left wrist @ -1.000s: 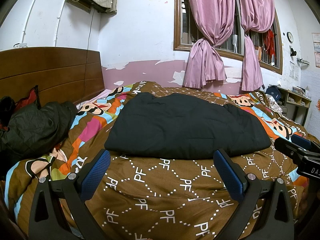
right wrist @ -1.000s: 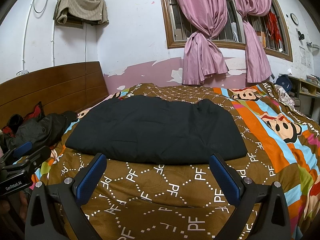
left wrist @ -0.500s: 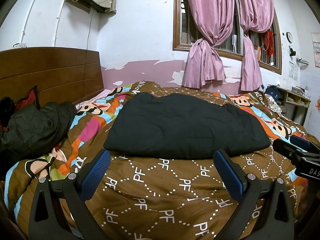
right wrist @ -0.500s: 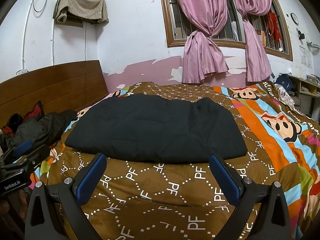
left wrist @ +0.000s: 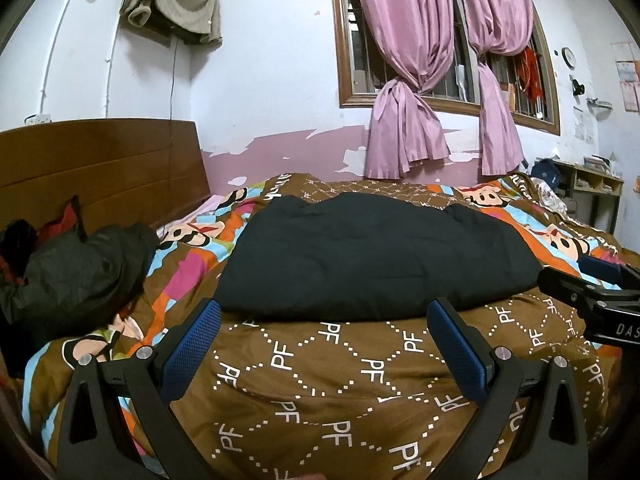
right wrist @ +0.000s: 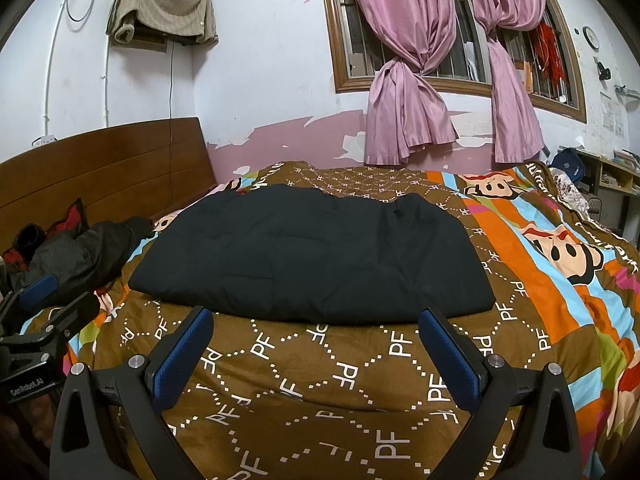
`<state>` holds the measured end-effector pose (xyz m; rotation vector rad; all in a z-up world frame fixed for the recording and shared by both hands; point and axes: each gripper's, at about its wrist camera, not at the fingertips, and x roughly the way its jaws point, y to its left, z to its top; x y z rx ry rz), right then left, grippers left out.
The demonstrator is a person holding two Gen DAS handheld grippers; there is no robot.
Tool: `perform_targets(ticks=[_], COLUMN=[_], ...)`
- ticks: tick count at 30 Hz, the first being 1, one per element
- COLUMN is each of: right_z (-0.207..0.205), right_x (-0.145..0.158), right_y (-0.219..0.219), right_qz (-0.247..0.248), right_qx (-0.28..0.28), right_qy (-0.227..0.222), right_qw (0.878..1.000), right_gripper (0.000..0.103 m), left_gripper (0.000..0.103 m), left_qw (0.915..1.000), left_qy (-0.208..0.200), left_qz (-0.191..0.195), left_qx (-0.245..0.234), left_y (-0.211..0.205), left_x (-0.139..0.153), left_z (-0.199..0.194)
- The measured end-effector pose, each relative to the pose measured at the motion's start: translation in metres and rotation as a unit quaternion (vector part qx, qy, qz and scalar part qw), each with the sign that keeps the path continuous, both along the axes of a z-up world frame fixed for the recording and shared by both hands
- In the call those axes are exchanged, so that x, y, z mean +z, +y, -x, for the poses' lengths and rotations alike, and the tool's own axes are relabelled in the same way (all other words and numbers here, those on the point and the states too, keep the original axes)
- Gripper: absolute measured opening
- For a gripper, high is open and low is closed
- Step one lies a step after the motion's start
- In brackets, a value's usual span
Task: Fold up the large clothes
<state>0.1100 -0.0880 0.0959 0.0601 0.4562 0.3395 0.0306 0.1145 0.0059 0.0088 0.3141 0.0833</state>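
A large black padded garment (left wrist: pixel 372 256) lies folded flat in a wide rectangle on the brown patterned bedspread (left wrist: pixel 328 376); it also shows in the right wrist view (right wrist: pixel 308 256). My left gripper (left wrist: pixel 325 312) is open and empty, just short of the garment's near edge. My right gripper (right wrist: pixel 316 318) is open and empty, also just short of the near edge. Each gripper shows at the side of the other's view: the right one (left wrist: pixel 592 292), the left one (right wrist: pixel 40 312).
A crumpled dark jacket (left wrist: pixel 76 272) lies at the left by the wooden headboard (left wrist: pixel 100 168). Pink curtains (left wrist: pixel 404 80) hang at the window behind the bed. A shelf unit (left wrist: pixel 592 184) stands at the far right.
Both grippers have moved slightly forward and lower toward the garment's near edge. The garment has not moved.
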Motion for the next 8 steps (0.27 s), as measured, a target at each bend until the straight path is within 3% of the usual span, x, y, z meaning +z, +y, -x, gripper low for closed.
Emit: perform_targets(ticks=[8], right_z=[0.0032], right_x=[-0.0018], right_y=[0.0], right_qz=[0.002], right_qx=[0.001], right_qy=[0.002], right_qw=[1.0], right_gripper=[0.103], left_gripper=[0.101], left_qw=[1.0], left_qy=[0.001], left_qz=[-0.004], left_qx=[0.0], left_y=[0.0058], left_x=[-0.0042], left_z=[-0.0031])
